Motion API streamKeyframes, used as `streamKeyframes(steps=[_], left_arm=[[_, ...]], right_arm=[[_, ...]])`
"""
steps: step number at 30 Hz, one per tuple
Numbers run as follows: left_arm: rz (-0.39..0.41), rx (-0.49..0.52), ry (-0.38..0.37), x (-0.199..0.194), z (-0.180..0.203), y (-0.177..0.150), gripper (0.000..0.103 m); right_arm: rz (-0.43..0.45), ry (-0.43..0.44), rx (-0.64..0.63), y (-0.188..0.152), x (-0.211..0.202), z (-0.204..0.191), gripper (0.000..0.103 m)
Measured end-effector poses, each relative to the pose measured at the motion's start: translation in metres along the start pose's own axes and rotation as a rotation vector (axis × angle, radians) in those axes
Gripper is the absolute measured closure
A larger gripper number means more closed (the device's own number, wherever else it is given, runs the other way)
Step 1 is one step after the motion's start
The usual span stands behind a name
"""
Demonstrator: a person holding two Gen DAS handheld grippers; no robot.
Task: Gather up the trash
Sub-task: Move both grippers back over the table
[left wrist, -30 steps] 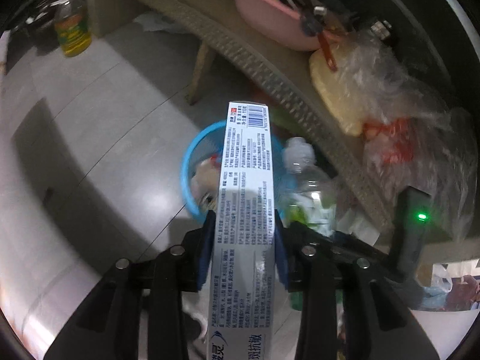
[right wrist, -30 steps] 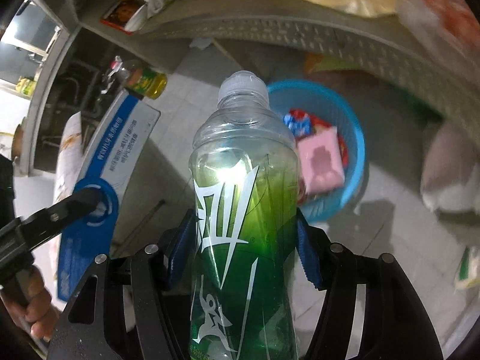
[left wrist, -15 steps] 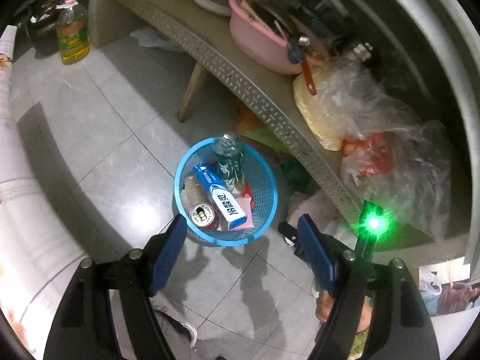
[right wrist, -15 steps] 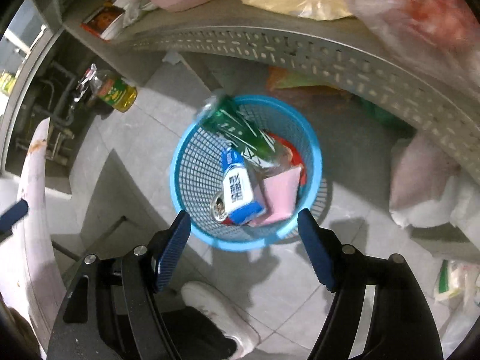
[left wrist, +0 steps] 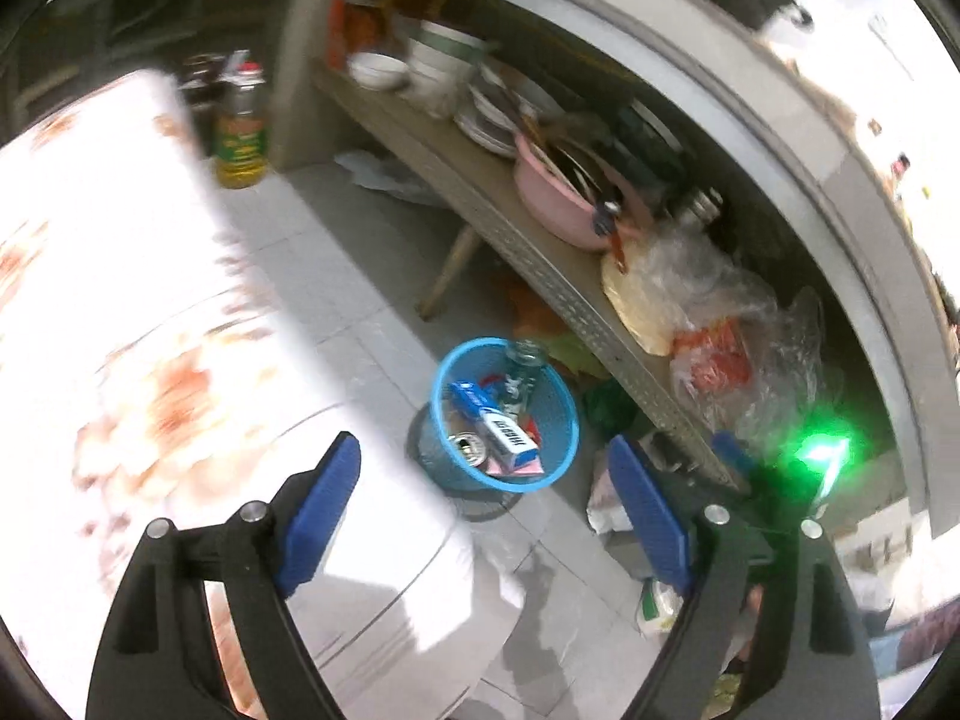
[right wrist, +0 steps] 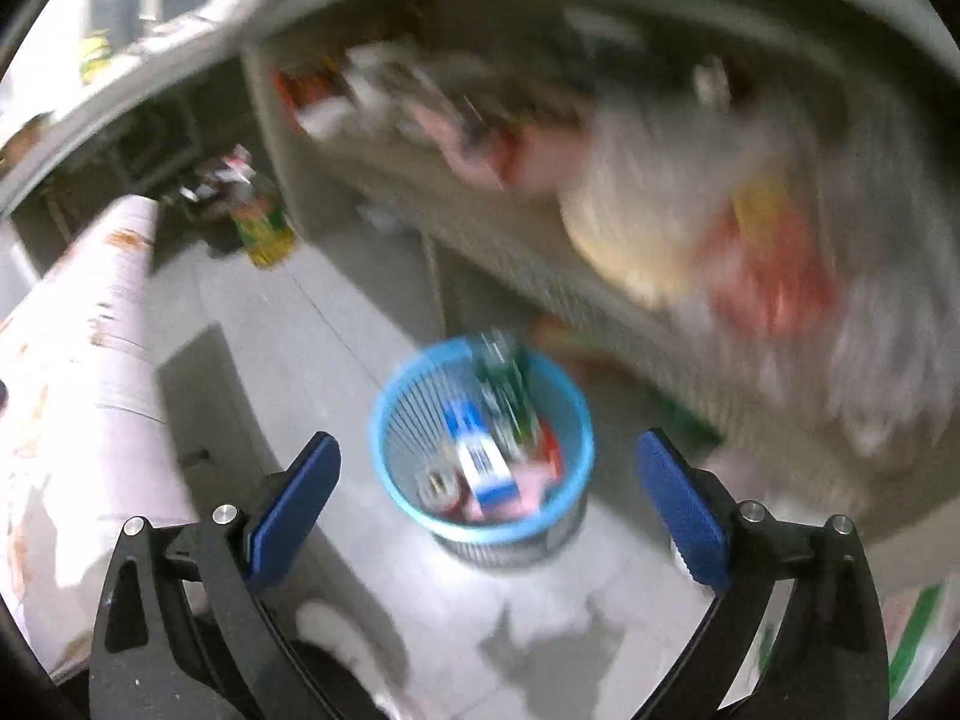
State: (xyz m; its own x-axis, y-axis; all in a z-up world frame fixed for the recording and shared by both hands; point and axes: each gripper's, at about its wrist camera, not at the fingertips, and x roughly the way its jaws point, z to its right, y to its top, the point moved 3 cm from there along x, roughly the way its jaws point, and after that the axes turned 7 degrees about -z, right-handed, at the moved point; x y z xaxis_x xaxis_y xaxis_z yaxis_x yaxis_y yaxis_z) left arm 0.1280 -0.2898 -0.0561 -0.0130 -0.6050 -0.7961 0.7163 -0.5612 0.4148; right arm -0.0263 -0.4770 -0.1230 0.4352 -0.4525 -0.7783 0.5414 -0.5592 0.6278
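A blue mesh basket (left wrist: 561,455) (right wrist: 393,468) stands on the tiled floor beside a low shelf. Inside it lie a blue-and-white toothpaste box (left wrist: 497,427) (right wrist: 483,465), a green drink bottle (left wrist: 522,377) (right wrist: 510,396), a can (left wrist: 469,441) and a pink packet (left wrist: 519,468). My left gripper (left wrist: 483,504) hangs well above the basket, its jaws opening with nothing between them. My right gripper (right wrist: 483,495) also hangs above the basket, its jaws opening and empty. The right wrist view is blurred.
A long low shelf (left wrist: 540,276) holds a pink basin (left wrist: 552,204), dishes and plastic bags (left wrist: 738,324). An oil bottle (left wrist: 240,132) stands on the floor at the back. A white, rust-spotted surface (left wrist: 120,330) fills the left. A light shoe (right wrist: 342,636) shows below.
Both grippers let go: the toothpaste box and the green bottle dropped into the basket. Both grippers then rose and drew back, jaws widening, so the basket looks smaller.
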Motion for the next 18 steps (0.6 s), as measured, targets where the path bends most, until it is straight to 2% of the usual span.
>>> streamKeyframes(steps=[2, 4, 6, 8, 10, 11, 14, 18], left_arm=[[0.031, -0.056, 0.000, -0.020, -0.019, -0.012, 0.020], [0.089, -0.105, 0.029, -0.046, -0.041, -0.024, 0.016], [0.150, -0.144, 0.098, -0.075, -0.065, -0.036, 0.010], [0.220, -0.178, 0.188, -0.107, -0.090, -0.050, 0.006], [0.281, -0.200, 0.236, -0.134, -0.109, -0.063, 0.006], [0.305, -0.215, 0.258, -0.147, -0.121, -0.070, 0.006], [0.336, -0.276, 0.284, -0.172, -0.151, -0.089, 0.006], [0.410, -0.427, 0.261, -0.200, -0.194, -0.117, 0.006]], right_arm=[[0.079, -0.009, -0.054, 0.013, -0.022, -0.027, 0.008], [0.133, 0.024, -0.116, 0.023, -0.034, -0.055, 0.008], [0.186, 0.084, -0.193, 0.033, -0.051, -0.085, 0.008], [0.237, 0.159, -0.256, 0.040, -0.067, -0.114, 0.008], [0.291, 0.299, -0.311, 0.044, -0.084, -0.141, 0.008], [0.309, 0.404, -0.329, 0.047, -0.093, -0.156, 0.008], [0.296, 0.568, -0.343, 0.051, -0.100, -0.186, 0.008], [0.193, 0.682, -0.374, 0.055, -0.092, -0.241, 0.008]])
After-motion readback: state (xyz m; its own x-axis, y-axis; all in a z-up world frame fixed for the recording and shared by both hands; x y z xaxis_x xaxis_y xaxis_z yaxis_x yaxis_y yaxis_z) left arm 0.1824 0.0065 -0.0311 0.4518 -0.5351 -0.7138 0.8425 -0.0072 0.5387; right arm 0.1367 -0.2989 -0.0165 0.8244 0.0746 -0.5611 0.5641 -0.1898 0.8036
